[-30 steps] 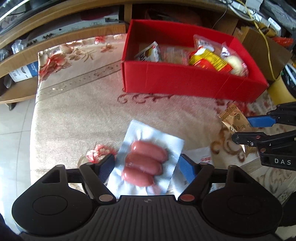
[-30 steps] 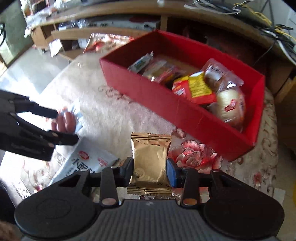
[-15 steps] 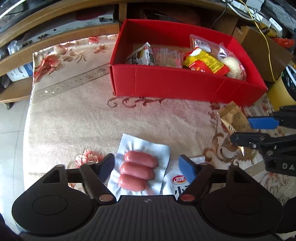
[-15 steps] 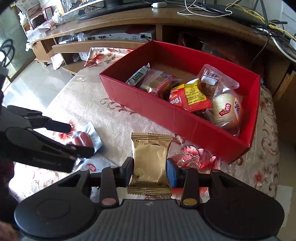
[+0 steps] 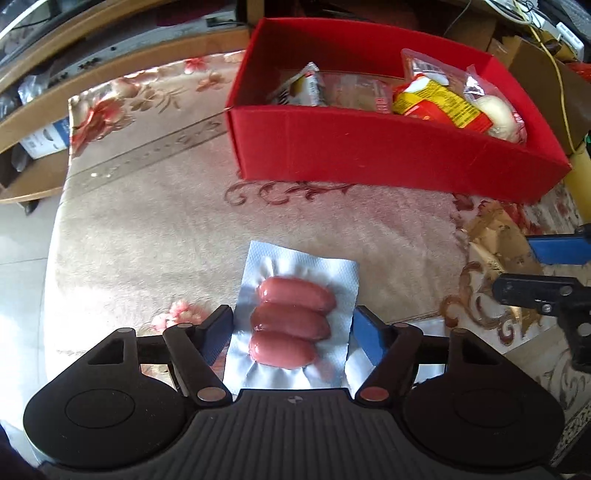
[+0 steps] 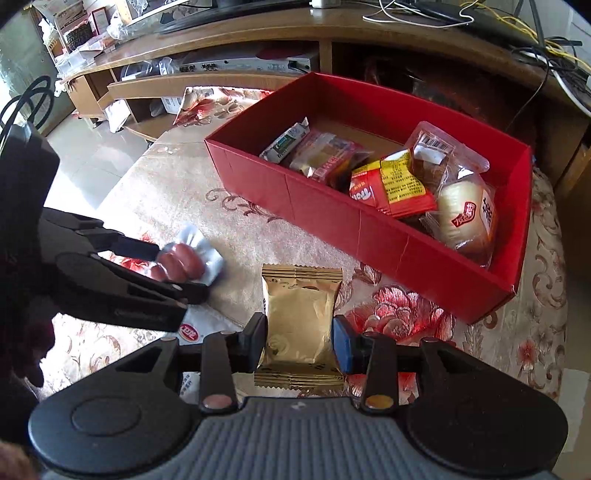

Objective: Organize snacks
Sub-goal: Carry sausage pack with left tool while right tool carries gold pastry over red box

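- Left gripper clamped on sausage pack; both blue-faced fingers pressed against the pack's side edges, pack held near the camera above the floral tablecloth.
- Sausage pack: silvery vacuum-sealed pouch, three short pink-red sausages stacked side by side across its middle, wrinkled foil border all round.
- Right gripper closed on gold packet, fingers pinching its left and right sides; packet upright between them, crimped seams at top and bottom, glossy gold film, faint printed motif low on the face.
- From the right wrist view, left gripper seen at left with the sausage pack in its tips, near the cloth; touching the cloth or just above it, cannot tell.
- White packet with red logo flat on the cloth, near side, between the two grippers.
- Red cardboard box open-topped, on the far right part of the cloth, well apart from both held snacks.
- Inside the box, left end: small white-and-green wrapped bar leaning on a clear-wrapped pastry.
- Middle: red-and-yellow packet lying tilted on other items.
- Right end: clear bag with a pale round bun, barcode label on a second clear bag behind it.
- Far side: wooden TV stand with cables and clutter.
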Available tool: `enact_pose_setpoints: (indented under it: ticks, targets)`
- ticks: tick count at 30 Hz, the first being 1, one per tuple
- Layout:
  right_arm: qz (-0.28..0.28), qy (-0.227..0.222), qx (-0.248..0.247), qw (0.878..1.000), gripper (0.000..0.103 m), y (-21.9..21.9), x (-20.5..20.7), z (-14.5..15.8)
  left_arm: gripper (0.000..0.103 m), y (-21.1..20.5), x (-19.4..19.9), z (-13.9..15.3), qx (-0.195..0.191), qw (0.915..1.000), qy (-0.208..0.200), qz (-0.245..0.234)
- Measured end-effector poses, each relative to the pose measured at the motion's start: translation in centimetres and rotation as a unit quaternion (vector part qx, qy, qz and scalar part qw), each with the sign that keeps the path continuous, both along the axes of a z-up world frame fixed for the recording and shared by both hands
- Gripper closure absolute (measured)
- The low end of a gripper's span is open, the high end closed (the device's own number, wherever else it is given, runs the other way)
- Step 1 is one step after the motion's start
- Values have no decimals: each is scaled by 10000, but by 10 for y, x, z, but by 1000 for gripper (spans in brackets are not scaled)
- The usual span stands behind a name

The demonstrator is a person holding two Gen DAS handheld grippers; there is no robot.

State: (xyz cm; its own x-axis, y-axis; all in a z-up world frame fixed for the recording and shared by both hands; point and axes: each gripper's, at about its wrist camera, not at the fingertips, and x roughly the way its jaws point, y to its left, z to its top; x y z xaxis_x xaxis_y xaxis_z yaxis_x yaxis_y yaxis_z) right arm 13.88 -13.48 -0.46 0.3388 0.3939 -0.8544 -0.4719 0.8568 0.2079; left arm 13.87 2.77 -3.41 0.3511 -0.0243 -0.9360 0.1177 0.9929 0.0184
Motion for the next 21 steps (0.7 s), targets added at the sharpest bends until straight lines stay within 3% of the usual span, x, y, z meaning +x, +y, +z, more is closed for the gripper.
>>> enact_pose_setpoints:
  ticks: [8, 21]
  targets:
    - [-152, -173, 190, 9996, 67, -7, 3, 14, 28, 9, -5, 17, -343, 9988, -164, 293]
    - [-563, -557, 408, 9960, 67, -18, 25, 39, 27, -13, 11, 53, -776, 9940, -705, 302]
